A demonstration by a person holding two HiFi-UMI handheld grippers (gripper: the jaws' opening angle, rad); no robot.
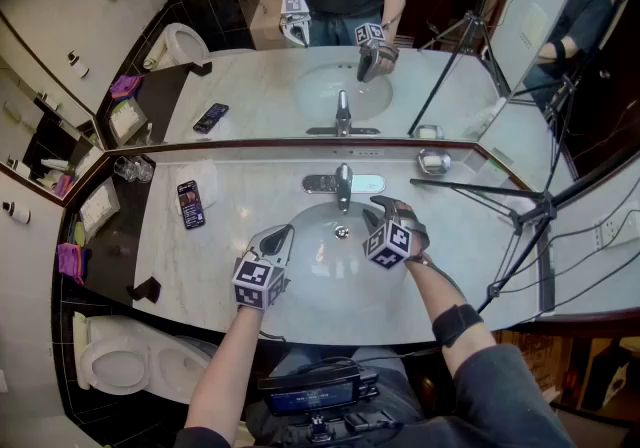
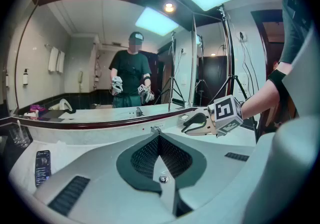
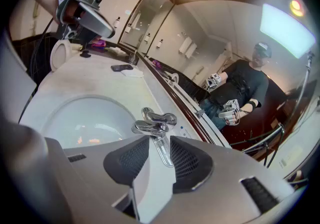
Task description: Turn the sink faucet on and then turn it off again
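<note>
- My right tongs (image 3: 160,140) are released: the jaws stand apart with a clear gap between them (nothing is pinched in there).
- The faucet (image 3: 155,123) sits straight ahead of those jaws, just past their tips. Its flat chrome base plate runs toward me and shows through the gap, and neither pad looks pressed on it.
- From the head view, the faucet stands at the middle of the bench's (image 1: 200,256) back edge, under the mirror (image 1: 300,86), just behind the basin (image 1: 320,266).
- In that view my right tongs hang over the back right part of the basin, tips just beside the faucet on its right and pointing down at a slant.
- My left tongs (image 1: 285,233) are clenched, the two jaws meeting on nothing (the left gripper view shows them closed tip to tip).
- They hover over the front left part of the basin, near the bench's front edge and well short of the faucet.
- A phone (image 1: 190,204) lies flat on the bench toward its left end, apart from both tongs.
</note>
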